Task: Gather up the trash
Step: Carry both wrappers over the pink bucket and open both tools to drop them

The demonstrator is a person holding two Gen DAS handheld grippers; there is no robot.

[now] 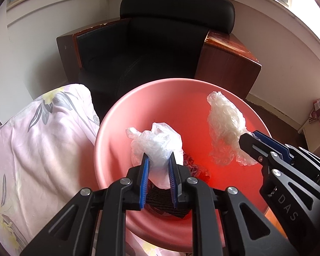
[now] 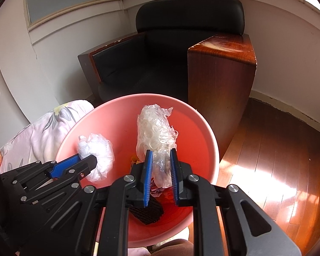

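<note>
A pink round bin (image 1: 117, 115) (image 2: 108, 115) fills the lower middle of both views. My left gripper (image 1: 159, 160) (image 2: 86, 157) is shut on a crumpled white plastic bag (image 1: 157, 143) (image 2: 98, 149), held over the bin's mouth. My right gripper (image 2: 161, 154) (image 1: 250, 135) is shut on a wad of clear crinkled plastic wrap (image 2: 156, 132) (image 1: 226, 128), also held over the bin. Down inside the bin lie a black mesh piece (image 2: 148, 210) (image 1: 160, 200) and some coloured scraps (image 1: 194, 166).
A black armchair with brown wooden sides (image 1: 160, 42) (image 2: 219, 68) stands just behind the bin. A floral pink quilt (image 1: 38, 140) (image 2: 42, 132) lies to the left. Wooden floor (image 2: 277, 160) stretches to the right, and white walls close off the back.
</note>
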